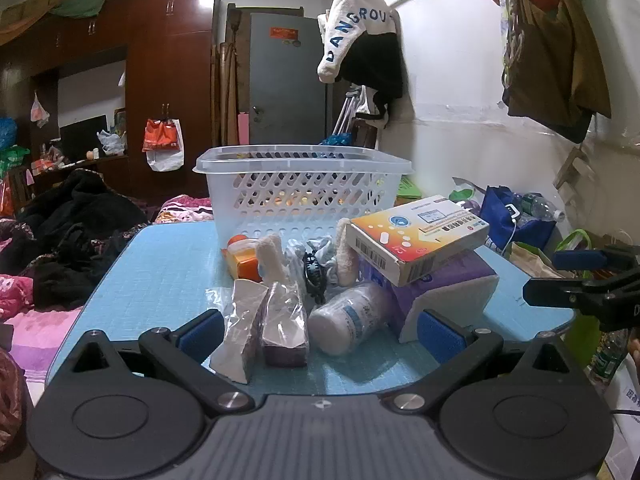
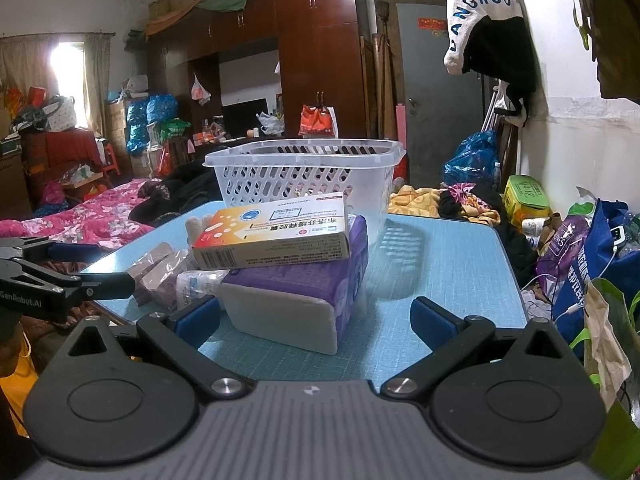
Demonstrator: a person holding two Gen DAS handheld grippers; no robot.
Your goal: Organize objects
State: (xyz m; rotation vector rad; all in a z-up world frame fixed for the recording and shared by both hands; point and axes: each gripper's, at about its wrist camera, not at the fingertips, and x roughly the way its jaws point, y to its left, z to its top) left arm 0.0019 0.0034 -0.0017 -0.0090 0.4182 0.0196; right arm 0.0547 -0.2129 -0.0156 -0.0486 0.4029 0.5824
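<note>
Here, left wrist view: the left hand-held gripper (image 1: 320,330) stands fully open over the near edge of the blue surface (image 1: 160,272), its blue pads spread wide and gripping nothing. Between and just beyond the pads lie two clear-wrapped packets (image 1: 266,320) and a white bottle (image 1: 352,318) on its side. Farther back sit an orange container (image 1: 244,260), rolled bandages (image 1: 272,260), a black hair clip (image 1: 314,276) and a pale scrunchie (image 1: 324,254), crowded together. To the right, a medicine box (image 1: 416,236) rests tilted on a purple tissue pack (image 1: 444,288). A white slotted basket (image 1: 304,188) stands at the far side of the surface, upright; its contents cannot be made out. The right hand-held gripper (image 1: 576,276) shows at the right edge.

Right wrist view: the right hand-held gripper (image 2: 316,320) is likewise wide open and holds nothing. The tissue pack (image 2: 296,300) sits just ahead, nearer the left pad, with the medicine box (image 2: 272,234) lying on top. The packets (image 2: 160,276) lie left of it. The basket (image 2: 304,172) stands behind, far side of the surface (image 2: 440,280). The left hand-held gripper (image 2: 104,268) enters from the left edge.
</note>
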